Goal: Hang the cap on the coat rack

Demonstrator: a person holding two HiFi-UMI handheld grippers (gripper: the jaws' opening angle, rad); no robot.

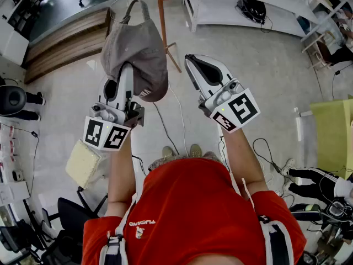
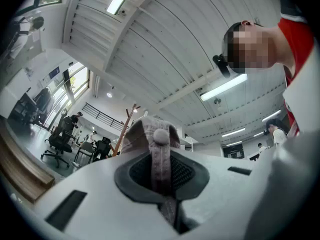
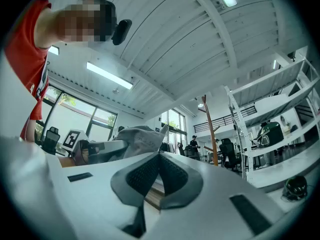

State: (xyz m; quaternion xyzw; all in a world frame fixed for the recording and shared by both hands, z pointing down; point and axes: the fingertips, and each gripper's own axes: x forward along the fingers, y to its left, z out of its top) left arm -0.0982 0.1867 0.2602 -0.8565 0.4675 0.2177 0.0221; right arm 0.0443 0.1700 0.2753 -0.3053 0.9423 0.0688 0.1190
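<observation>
A grey cap (image 1: 135, 48) hangs from my left gripper (image 1: 126, 65), which is shut on its fabric and held up high. In the left gripper view the cap (image 2: 150, 131) rises between the closed pads, its top button showing. The wooden coat rack (image 1: 161, 15) stands just beyond the cap; its forked top (image 2: 131, 115) shows left of the cap. My right gripper (image 1: 190, 59) is raised beside the cap, to its right, shut on nothing. From the right gripper view the cap (image 3: 142, 139) and left gripper (image 3: 95, 149) lie to the left, the rack pole (image 3: 210, 129) to the right.
White metal shelving (image 1: 248, 4) stands at the back right, with a dark bag on it. A wooden platform (image 1: 66, 40) runs along the back left. Cables trail over the floor. A yellow-green table (image 1: 333, 137) is at the right. Office chairs and people stand farther off.
</observation>
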